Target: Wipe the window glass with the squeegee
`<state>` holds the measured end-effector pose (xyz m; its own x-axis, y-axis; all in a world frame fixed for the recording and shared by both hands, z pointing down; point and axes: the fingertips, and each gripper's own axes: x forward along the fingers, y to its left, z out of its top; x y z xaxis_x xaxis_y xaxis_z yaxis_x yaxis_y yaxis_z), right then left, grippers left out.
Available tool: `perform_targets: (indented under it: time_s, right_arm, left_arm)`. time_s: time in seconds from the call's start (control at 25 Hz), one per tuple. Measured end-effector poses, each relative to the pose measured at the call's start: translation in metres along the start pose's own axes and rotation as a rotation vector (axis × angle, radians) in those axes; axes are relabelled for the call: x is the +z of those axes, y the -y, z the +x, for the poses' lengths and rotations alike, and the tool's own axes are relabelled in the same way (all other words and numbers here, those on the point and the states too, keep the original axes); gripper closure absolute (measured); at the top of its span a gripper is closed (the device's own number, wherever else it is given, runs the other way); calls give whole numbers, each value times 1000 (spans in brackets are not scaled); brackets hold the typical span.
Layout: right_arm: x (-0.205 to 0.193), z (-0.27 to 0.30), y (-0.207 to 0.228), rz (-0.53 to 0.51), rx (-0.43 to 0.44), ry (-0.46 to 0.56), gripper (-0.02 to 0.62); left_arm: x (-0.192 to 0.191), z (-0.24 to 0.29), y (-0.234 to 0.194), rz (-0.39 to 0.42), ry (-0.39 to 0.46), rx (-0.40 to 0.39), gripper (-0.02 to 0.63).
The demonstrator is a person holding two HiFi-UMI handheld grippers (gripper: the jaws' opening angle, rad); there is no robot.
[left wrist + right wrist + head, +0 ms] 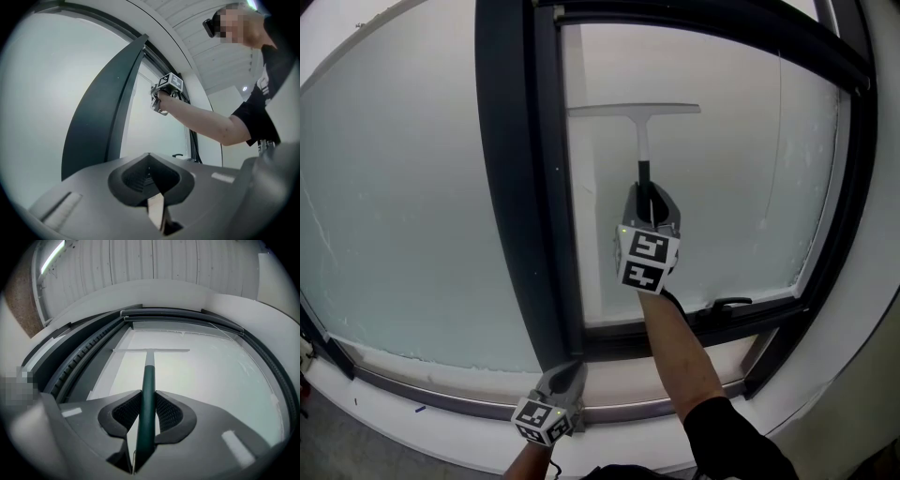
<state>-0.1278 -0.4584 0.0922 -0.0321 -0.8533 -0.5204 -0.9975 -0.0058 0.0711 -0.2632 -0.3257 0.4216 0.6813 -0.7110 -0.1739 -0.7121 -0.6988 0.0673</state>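
Jaws of the right gripper (pixel 147 413) clamp the squeegee (pixel 642 141) handle, blade near the glass (pixel 722 187) top-left corner; left gripper (pixel 566 372) sits closed, empty, below. Best to pull straight down, blade level, pressure even.

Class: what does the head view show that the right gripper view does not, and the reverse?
Only the head view shows the left gripper low by the sill and the window handle. Only the right gripper view shows the ceiling and the jaws closed on the handle of the squeegee. Both show the right gripper holding it, blade high on the window glass.
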Motion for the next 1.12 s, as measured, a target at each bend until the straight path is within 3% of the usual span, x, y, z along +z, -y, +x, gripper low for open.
perform_targets:
  time_s: [1.12]
  right_arm:
    - [-82,-61,-7,20,12,-92,500]
  left_arm:
    - [-10,-5,-1,-13,-20,23,607]
